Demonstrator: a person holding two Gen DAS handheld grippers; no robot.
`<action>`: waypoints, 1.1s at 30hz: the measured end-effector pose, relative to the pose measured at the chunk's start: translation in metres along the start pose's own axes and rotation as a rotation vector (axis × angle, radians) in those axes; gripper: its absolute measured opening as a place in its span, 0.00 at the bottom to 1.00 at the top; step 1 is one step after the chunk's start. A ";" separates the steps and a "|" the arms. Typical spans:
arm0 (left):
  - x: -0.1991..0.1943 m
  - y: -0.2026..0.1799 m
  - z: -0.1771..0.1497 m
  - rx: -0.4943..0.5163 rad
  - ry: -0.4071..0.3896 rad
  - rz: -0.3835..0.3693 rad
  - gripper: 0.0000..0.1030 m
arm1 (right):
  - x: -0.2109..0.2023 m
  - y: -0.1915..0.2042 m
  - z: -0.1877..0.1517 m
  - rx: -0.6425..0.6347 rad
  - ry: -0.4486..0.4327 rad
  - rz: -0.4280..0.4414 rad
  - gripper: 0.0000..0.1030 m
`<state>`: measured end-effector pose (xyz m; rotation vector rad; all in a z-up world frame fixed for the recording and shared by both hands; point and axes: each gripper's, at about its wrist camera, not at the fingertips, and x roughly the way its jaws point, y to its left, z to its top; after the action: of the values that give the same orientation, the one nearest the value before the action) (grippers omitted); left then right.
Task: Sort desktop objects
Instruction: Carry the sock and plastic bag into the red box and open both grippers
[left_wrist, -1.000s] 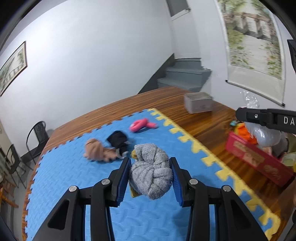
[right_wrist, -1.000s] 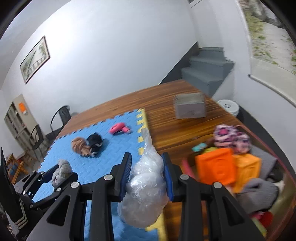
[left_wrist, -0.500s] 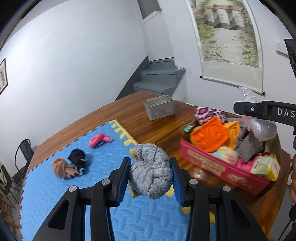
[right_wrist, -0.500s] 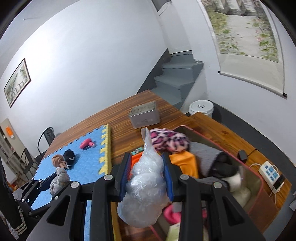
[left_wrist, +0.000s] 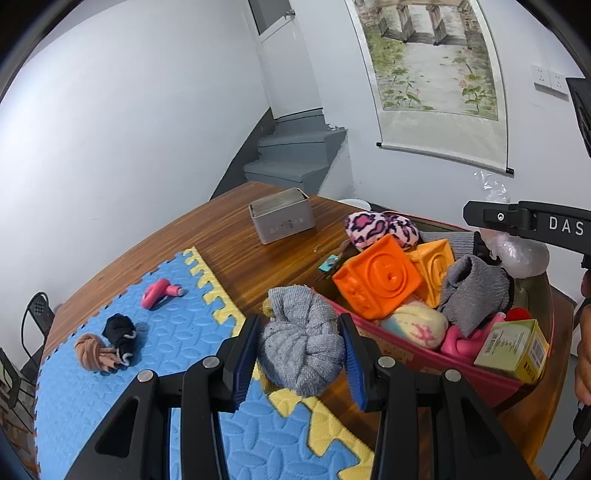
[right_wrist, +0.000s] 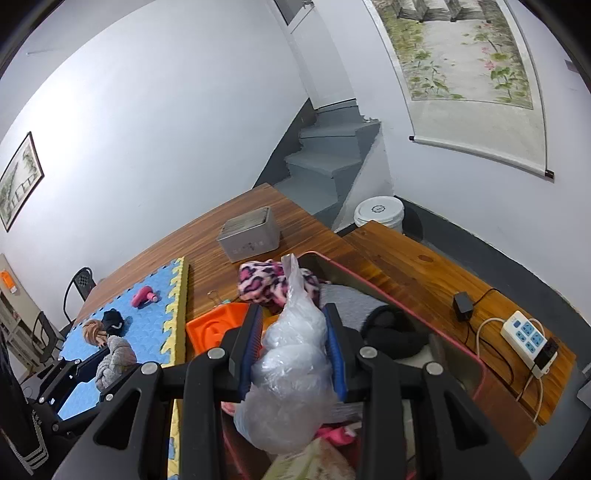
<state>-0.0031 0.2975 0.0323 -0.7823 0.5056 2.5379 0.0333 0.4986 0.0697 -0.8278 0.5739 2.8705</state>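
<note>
Two bundles are held at once: the left hand-held gripper (left_wrist: 301, 356) pinches a knotted grey sock ball (left_wrist: 303, 339) above the edge of the foam mat (left_wrist: 177, 343), just beside the red bin (left_wrist: 436, 365), while the right hand-held gripper (right_wrist: 291, 350) squeezes a crumpled clear plastic bag (right_wrist: 291, 373) directly over that bin's interior. The bin is crowded — two orange embossed cubes (left_wrist: 376, 282), a pink leopard-print bundle (right_wrist: 271, 282), a grey cloth (left_wrist: 472, 295), a black rolled item (right_wrist: 391, 336), a pale striped sock ball (left_wrist: 413, 326) and a yellow-green carton (left_wrist: 515, 349) fill it. On the blue mat with its yellow border lie a pink toy (left_wrist: 159, 291), a black sock ball (left_wrist: 120, 334) and a tan sock ball (left_wrist: 92, 350), the last two touching. A grey metal tin (left_wrist: 282, 219) stands on the wooden counter (left_wrist: 236, 243) beyond the mat. A power strip (right_wrist: 528, 336) with cables rests on the counter's far side — behind it a white bucket (right_wrist: 378, 214), grey stairs (right_wrist: 328, 162) and a hanging scroll painting (right_wrist: 469, 70) on the white wall.
</note>
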 end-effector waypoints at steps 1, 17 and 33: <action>0.002 -0.001 0.002 -0.004 0.005 -0.012 0.42 | -0.001 -0.003 0.000 0.003 -0.001 -0.003 0.35; 0.031 -0.044 0.034 -0.048 0.084 -0.418 0.42 | 0.003 -0.030 0.022 0.033 -0.016 -0.002 0.35; 0.042 -0.064 0.027 -0.060 0.133 -0.609 0.43 | 0.010 -0.029 0.018 0.020 0.024 0.024 0.35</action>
<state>-0.0139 0.3754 0.0147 -0.9593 0.1876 1.9523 0.0219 0.5319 0.0692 -0.8597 0.6189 2.8752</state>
